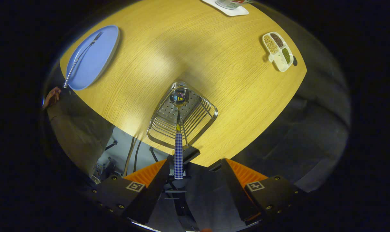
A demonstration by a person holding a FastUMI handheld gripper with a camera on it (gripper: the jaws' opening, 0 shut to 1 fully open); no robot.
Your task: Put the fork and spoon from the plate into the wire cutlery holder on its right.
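A spoon (178, 151) with a blue-and-white checked handle stands in the wire cutlery holder (211, 111), bowl down on the perforated floor. Its handle rises toward me and ends between my fingers, close beside the left fingertip (158, 172). My gripper (195, 172) is open above the holder, fingers wide apart and pressing on nothing. The fork (82, 54), with the same checked handle, lies along the blue plate (100, 61), far off to the holder's left; its handle sticks out past the plate's near rim.
The holder sits near the front edge of the round wooden table (214, 64). A white divided dish of beans (278, 51) lies far right, a white tray (230, 9) at the far edge. A person's hand (52, 96) and sleeve (75, 129) are by the plate.
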